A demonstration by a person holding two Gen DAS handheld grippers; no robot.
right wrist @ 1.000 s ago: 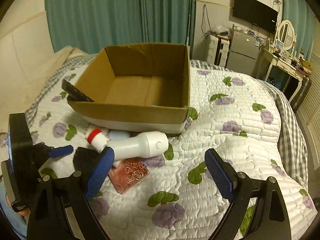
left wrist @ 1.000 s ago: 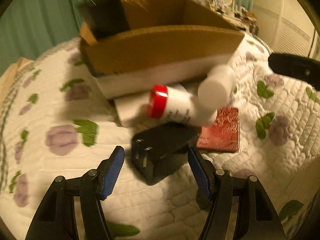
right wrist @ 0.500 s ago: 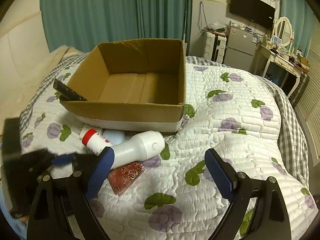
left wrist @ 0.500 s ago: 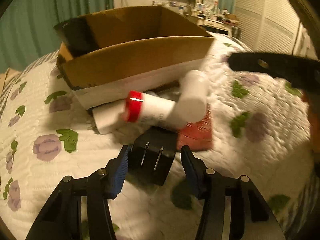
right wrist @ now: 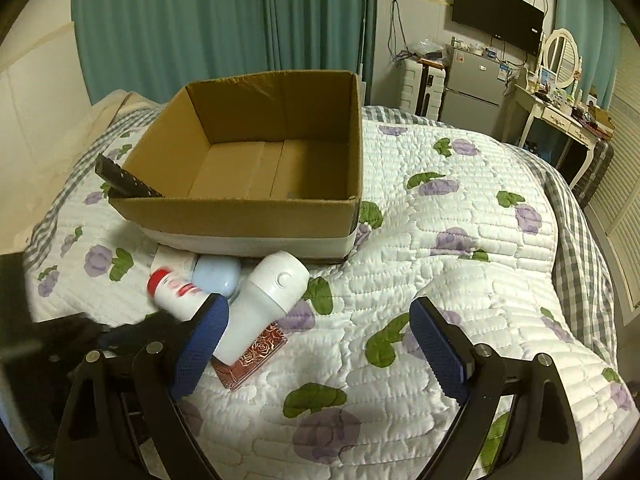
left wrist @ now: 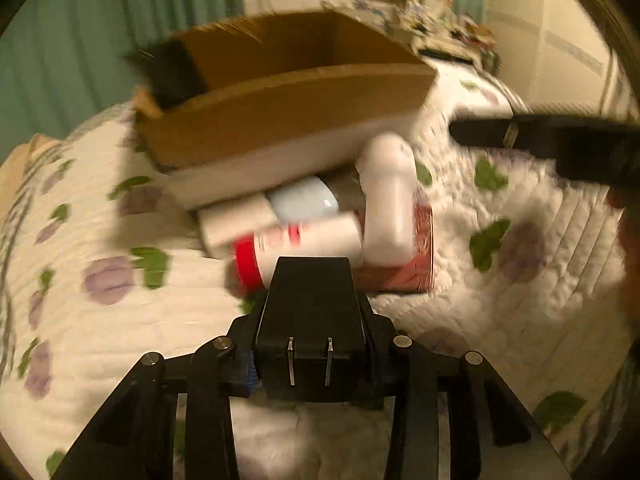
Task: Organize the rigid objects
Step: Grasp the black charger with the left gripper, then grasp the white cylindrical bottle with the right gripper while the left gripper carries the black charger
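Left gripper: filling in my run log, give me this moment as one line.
left gripper: closing on black charger | right gripper: open, empty | box: remote inside

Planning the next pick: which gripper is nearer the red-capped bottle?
Left. The left gripper, shut on the black charger, sits right in front of the red-capped bottle. The right gripper hangs open, farther off to its right.

I see teal curtains (right wrist: 224, 20), a wall-mounted television (right wrist: 498, 12), a white dressing table (right wrist: 560, 108), and a floral-quilted bed (right wrist: 460, 240).
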